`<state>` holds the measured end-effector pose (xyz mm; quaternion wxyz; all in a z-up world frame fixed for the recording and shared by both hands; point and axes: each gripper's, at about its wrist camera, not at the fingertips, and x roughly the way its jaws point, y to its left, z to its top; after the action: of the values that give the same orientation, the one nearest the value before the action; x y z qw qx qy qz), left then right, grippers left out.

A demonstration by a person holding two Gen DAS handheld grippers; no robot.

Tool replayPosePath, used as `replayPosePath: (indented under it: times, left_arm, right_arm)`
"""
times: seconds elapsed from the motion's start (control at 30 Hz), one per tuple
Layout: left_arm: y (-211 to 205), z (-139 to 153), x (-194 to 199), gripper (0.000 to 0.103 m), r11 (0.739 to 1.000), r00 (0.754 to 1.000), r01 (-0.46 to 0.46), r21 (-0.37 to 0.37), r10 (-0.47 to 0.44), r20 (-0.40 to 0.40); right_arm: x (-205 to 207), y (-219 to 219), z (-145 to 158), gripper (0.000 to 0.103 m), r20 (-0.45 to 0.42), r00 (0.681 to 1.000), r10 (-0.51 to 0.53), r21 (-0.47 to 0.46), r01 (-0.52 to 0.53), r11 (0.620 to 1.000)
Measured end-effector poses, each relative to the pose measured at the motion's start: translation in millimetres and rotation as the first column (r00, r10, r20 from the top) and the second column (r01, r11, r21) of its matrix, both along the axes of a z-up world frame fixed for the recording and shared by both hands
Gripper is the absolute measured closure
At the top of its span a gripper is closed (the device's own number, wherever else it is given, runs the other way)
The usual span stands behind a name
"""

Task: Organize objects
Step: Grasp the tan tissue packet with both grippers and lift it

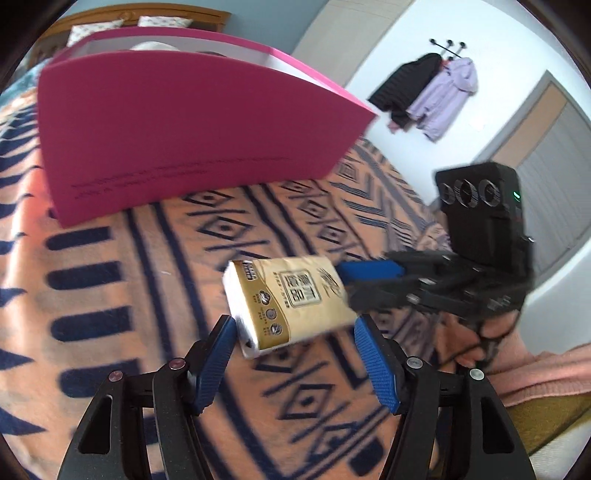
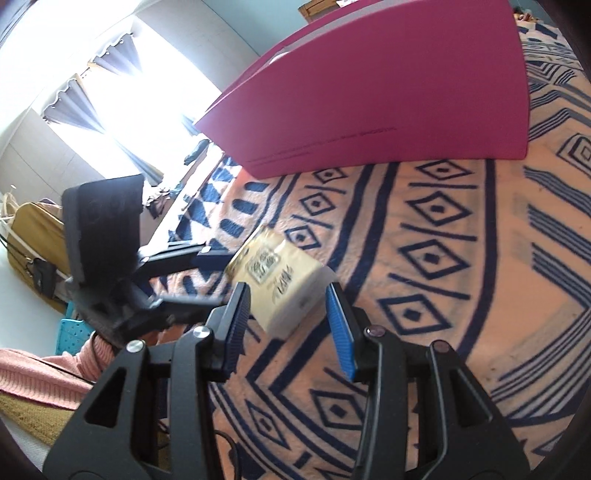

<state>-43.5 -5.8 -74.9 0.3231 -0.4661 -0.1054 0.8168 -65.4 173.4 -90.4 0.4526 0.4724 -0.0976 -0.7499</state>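
Quick count of what's here: one gold tissue pack (image 1: 288,301), one big magenta box (image 1: 192,136) sitting on one orange-and-navy patterned blanket (image 1: 122,288). Two grippers total, the left gripper (image 1: 295,354) and the right gripper (image 2: 288,317), each with two blue pads. On the wall there's one coat rack (image 1: 448,46) with two jackets, one black (image 1: 410,85) and one lilac (image 1: 445,98). Two pillows (image 1: 96,29) up by the headboard.
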Motion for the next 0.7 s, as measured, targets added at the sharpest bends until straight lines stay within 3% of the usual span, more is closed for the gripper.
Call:
replayPosePath:
  times: [0.1,0.33,0.57,0.7]
  left_arm:
    - [16.4,1.1,5.3,0.036,0.997,0.999,0.012,-0.071,-0.014,-0.030]
    - [15.4,10.1,7.4,0.037,0.996,0.998,-0.037,-0.076,0.034,-0.047]
    - [14.2,5.7,5.9,0.057,0.995,0.998,-0.064,-0.073,0.063,-0.020]
    - [13.7,1.5,4.2,0.060,0.995,0.997,-0.075,-0.070,0.076,0.000]
  right_arm:
    - [-1.0,-2.9,0.7,0.058,-0.017,1.000,-0.013,0.022,0.013,1.000]
    - [-5.9,3.4,-0.4,0.058,-0.024,0.997,-0.067,0.038,0.068,0.997]
    - [-4.5,3.5,-2.4,0.058,-0.022,0.998,-0.062,0.037,0.063,0.997]
    - [-4.0,5.5,-2.0,0.063,-0.029,0.997,-0.065,0.047,0.067,0.997]
